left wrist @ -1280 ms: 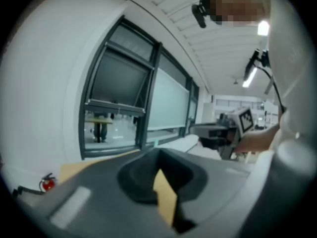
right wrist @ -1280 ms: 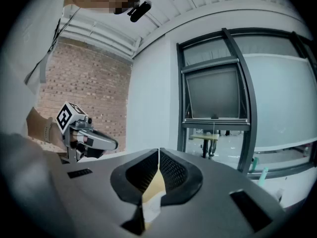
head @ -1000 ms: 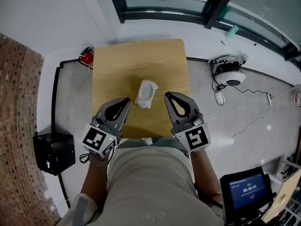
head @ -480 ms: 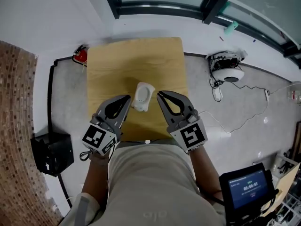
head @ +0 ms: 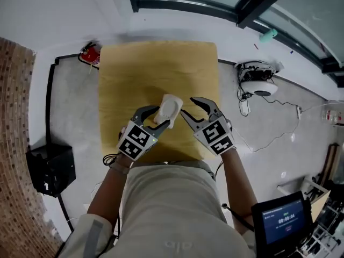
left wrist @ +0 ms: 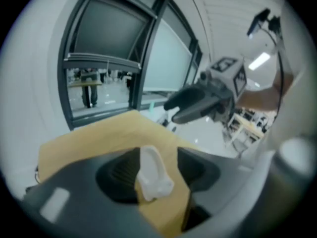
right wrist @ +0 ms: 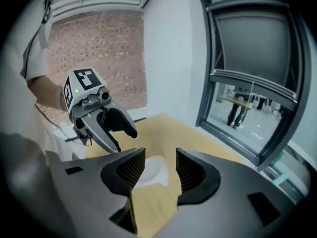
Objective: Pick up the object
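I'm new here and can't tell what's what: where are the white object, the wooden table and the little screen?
white object (head: 167, 108): head view, middle of its body.
wooden table (head: 156, 69): head view, bare top beyond the object.
little screen (head: 283, 217): head view, centre of its lit display.

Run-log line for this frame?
left gripper: jaws just opening, white object between, ungripped; right gripper: jaws just opening, nothing between; white object on wooden table

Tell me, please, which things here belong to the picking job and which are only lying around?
Job:
- white object
- wooden table under it
- left tool, jaws just opening, object between them, ungripped
- right tool, jaws just opening, object ahead of them

Lying around:
- red extinguisher
- black box
- round white device with cables
- screen
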### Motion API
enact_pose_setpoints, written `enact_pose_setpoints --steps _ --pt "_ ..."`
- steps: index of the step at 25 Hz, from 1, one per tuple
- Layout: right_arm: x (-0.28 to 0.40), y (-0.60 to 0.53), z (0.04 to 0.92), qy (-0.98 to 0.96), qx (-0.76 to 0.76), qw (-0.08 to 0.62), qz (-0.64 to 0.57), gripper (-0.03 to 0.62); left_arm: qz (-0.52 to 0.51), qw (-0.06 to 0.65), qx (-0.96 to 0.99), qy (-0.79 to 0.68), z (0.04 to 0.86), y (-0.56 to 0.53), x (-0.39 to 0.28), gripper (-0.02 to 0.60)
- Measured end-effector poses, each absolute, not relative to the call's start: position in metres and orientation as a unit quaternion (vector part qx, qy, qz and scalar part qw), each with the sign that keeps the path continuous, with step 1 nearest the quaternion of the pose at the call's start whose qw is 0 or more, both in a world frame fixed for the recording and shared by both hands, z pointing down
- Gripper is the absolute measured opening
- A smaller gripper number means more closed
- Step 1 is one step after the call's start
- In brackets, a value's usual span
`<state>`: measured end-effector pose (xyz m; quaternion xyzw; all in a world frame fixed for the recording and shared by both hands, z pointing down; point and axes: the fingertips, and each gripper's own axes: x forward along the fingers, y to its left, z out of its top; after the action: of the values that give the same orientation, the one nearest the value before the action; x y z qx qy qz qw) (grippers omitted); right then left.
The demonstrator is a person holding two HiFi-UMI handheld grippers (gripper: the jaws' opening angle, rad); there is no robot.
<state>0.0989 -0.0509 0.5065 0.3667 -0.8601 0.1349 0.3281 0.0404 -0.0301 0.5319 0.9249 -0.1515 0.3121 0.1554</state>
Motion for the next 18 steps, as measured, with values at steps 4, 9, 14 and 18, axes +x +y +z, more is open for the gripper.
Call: enact_pose_setpoints --steps 4,9,14,18 --pt "0.093 -0.064 0.57 -0.841 0.266 0.445 0.154 0.229 0.431 0.06 0.897 -0.075 0.594 -0.009 0.051 0.236" --pt "0.075 -0.081 0.633 -0.819 0.187 0.479 0.255 0.239 0.527 -0.136 0.838 0.048 0.641 0.014 0.057 0.236" --pt "0.061 -0.089 0.674 -0.799 0.125 0.486 0.331 0.255 0.568 -0.246 0.773 0.142 0.69 0.029 0.048 0.256" --pt "0.048 -0.086 0.683 -0.799 0.07 0.494 0.336 0.275 0.538 -0.265 0.786 0.149 0.703 0.025 0.049 0.268"
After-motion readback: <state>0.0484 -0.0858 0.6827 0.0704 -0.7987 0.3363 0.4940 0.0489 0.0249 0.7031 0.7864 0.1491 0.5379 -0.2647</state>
